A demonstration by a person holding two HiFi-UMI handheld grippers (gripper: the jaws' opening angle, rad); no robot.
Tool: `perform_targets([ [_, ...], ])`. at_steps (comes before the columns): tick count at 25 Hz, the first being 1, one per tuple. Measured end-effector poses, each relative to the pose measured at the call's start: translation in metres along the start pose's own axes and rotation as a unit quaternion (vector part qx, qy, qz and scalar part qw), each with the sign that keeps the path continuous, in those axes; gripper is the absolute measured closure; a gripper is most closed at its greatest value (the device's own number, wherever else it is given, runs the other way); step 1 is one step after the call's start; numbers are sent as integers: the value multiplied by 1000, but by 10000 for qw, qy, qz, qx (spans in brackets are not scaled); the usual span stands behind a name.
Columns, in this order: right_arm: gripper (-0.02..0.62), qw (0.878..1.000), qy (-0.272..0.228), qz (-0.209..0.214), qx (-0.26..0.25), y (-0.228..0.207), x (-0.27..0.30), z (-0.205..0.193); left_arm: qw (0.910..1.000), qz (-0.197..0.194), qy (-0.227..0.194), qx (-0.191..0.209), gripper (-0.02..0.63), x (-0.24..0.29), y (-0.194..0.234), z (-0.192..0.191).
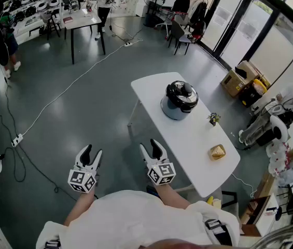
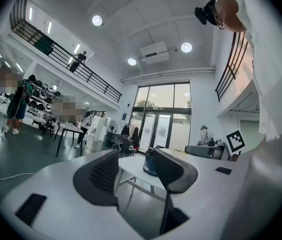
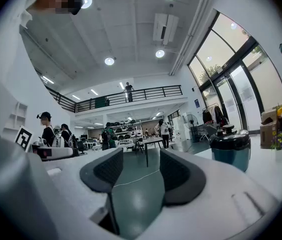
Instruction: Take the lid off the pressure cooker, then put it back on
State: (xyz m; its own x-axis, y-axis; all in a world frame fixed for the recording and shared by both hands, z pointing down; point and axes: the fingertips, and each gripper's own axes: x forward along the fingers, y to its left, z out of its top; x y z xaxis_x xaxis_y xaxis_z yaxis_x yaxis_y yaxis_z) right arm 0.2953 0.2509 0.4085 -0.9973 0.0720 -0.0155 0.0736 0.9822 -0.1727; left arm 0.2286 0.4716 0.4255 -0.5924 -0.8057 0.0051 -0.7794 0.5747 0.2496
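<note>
Hand-held gripper, left (image 1: 91, 153): jaws spread, nothing between them; held level, short of the tabletop (image 1: 200, 147). Hand-held gripper, right (image 1: 150, 148): jaws apart, likewise empty, close to the tabletop's near edge.

Pressure cooker (image 1: 180, 108): stands toward the far end of the white tabletop, well apart from both tools. Blue-grey round body; glossy black lid (image 1: 182, 93) seated on top, with a raised knob at its centre.

Step in hand, as judged: approach. Advice: come closer and square up to the pot, bring one tool onto the lid's knob from above, steady the body with the other, and twist before lifting.
</note>
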Motion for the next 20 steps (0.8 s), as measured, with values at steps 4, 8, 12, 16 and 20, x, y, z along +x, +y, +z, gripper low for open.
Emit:
perform_targets([
  [4, 362, 9997, 113, 109, -191, 8, -14, -7, 9997, -254, 71, -4, 397, 4, -20, -4],
  [8, 362, 9996, 35, 241, -139, 10, -18, -8, 9991, -365, 153, -126, 397, 12, -25, -11],
  [12, 362, 9980, -183, 538, 270, 7, -22, 0, 9994, -306, 90, -134, 399, 13, -27, -10],
  [16, 362, 9969, -129, 659, 402, 4, -30, -3, 9993, -310, 122, -146, 403, 15, -38, -13],
  [20, 362, 9959, -85, 823, 377, -4, -40, -8, 9991, -341, 184, -152, 405, 21, -57, -27],
])
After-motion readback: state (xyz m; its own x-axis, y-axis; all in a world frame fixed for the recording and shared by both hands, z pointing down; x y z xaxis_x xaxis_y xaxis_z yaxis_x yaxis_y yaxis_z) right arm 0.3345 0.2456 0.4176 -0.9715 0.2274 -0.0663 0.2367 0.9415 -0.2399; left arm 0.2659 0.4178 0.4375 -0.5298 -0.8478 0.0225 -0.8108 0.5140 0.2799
